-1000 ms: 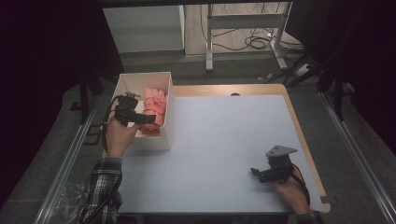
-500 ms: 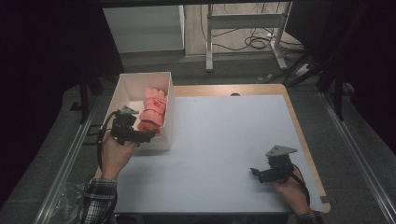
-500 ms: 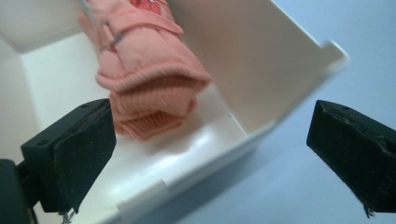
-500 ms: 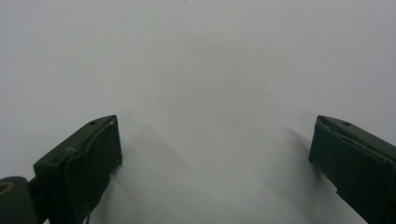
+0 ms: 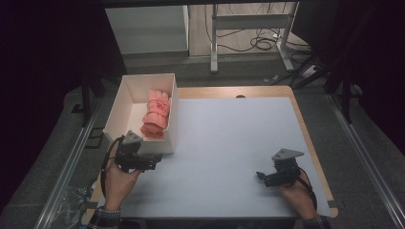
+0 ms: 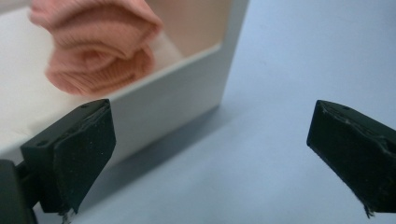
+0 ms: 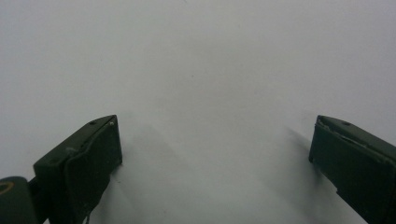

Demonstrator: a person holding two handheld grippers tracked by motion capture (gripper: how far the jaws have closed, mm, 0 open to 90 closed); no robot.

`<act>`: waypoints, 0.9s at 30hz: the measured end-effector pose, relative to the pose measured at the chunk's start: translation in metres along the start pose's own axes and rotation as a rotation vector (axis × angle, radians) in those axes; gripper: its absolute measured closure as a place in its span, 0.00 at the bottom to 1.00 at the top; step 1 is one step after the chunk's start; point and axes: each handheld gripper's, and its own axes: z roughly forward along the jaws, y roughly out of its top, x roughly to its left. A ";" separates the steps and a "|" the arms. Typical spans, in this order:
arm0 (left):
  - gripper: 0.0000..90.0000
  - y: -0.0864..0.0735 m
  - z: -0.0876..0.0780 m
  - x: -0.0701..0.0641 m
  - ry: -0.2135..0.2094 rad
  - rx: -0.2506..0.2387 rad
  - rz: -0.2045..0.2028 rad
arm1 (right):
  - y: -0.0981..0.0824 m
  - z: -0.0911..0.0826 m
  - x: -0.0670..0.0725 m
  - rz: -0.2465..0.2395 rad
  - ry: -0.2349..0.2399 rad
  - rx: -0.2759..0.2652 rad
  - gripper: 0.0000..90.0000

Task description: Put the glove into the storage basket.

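Note:
A white open box [image 5: 118, 110] stands at the table's left edge with rolled pink cloths [image 5: 156, 112] lying along its right wall. My left gripper [image 5: 155, 164] is held low just in front of the box's near right corner, open and empty. In the left gripper view its jaws stand wide apart, with the box wall [image 6: 177, 98] and a pink cloth roll [image 6: 98, 46] close ahead on the left. My right gripper [image 5: 261, 177] rests low over the mat near the front right, open and empty, with only the pale mat [image 7: 201, 79] between its jaws.
A pale grey mat [image 5: 229, 143] covers the wooden table [image 5: 305, 129]. Crumpled clear plastic [image 5: 71, 202] lies off the front left corner. A metal table frame and cables [image 5: 258, 43] stand on the floor beyond the far edge.
My left gripper has pulled back out of the box toward the person and come down in front of its near right corner. The pink cloths stay in the box. The right gripper has not moved.

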 end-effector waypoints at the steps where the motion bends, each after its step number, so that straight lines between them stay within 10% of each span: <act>1: 0.02 -0.008 0.004 -0.004 -0.005 0.003 -0.003 | 0.000 0.000 0.000 0.000 0.000 0.000 0.03; 7: 0.01 -0.029 0.018 -0.013 -0.053 -0.010 -0.002 | 0.000 0.000 0.000 -0.001 0.000 -0.001 0.03; 27: 0.00 -0.064 0.064 -0.033 -0.029 0.084 0.054 | 0.000 0.000 0.000 0.000 0.000 -0.001 0.03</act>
